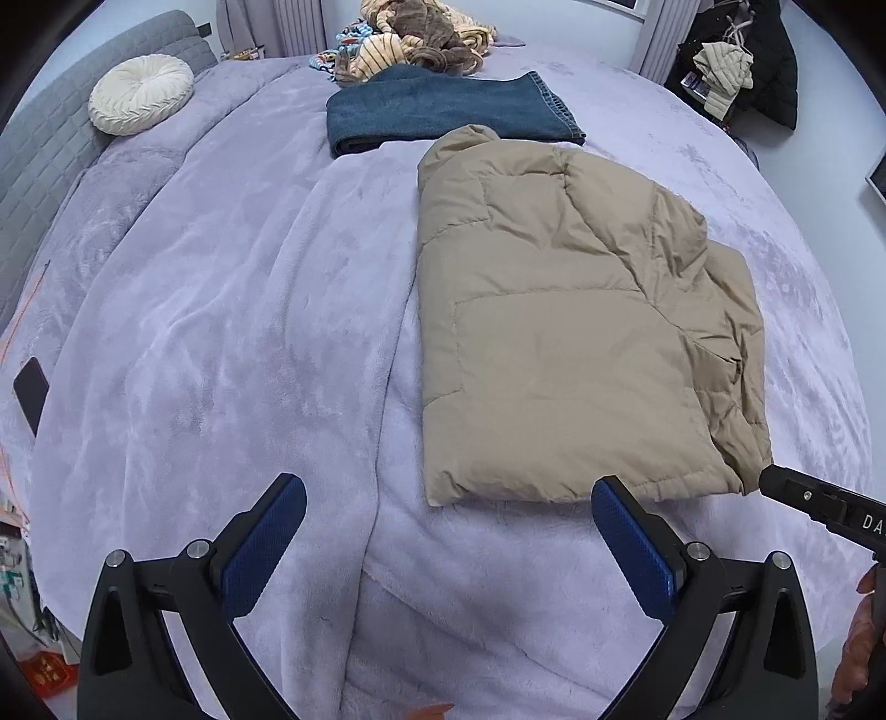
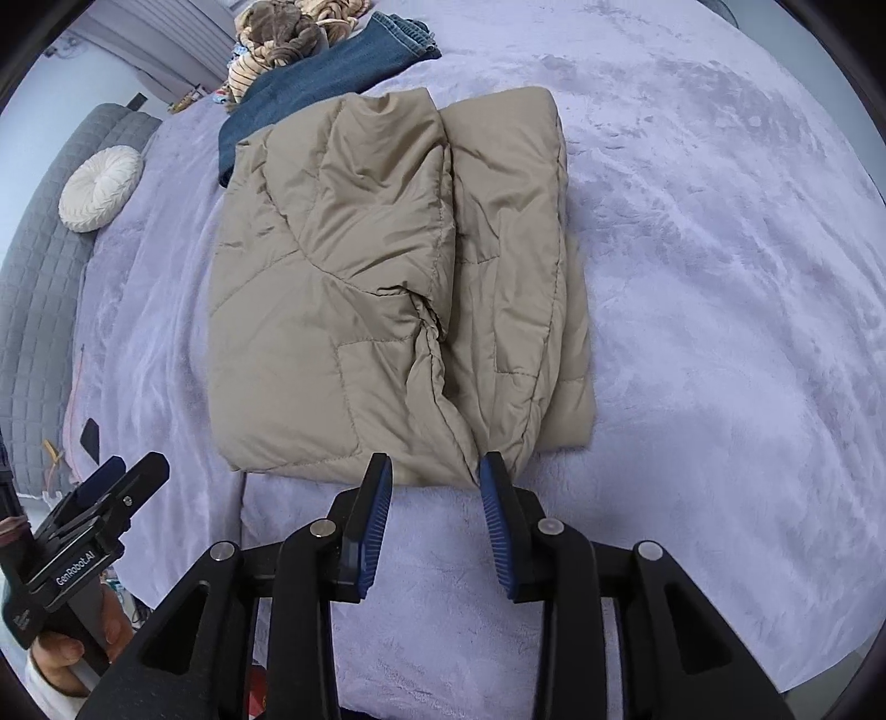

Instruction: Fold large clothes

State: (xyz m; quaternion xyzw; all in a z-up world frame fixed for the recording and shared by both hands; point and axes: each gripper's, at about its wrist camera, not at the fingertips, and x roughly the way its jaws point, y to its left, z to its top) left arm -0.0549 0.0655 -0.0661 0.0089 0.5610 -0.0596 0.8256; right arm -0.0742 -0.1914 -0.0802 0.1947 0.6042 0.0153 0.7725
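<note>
A beige padded jacket [image 1: 554, 332] lies folded into a thick rectangle on the lilac fleece blanket [image 1: 221, 332] of a bed. My left gripper [image 1: 448, 509] hangs above the blanket just left of the jacket's near edge, jaws wide open and empty. In the right wrist view the jacket [image 2: 360, 304] shows a sleeve fold running down its middle. My right gripper [image 2: 436, 465] stands at the jacket's near hem, jaws partly apart; the hem sits just past the tips and the pads do not press on it. Each gripper also appears in the other's view: right gripper [image 1: 819, 498], left gripper [image 2: 111, 487].
Folded blue jeans [image 1: 443, 111] lie beyond the jacket, with a pile of brown and striped clothes [image 1: 415, 44] behind them. A round cream cushion [image 1: 141, 102] rests by the grey headboard [image 1: 39, 166]. A dark phone [image 1: 30, 393] lies at the left bed edge.
</note>
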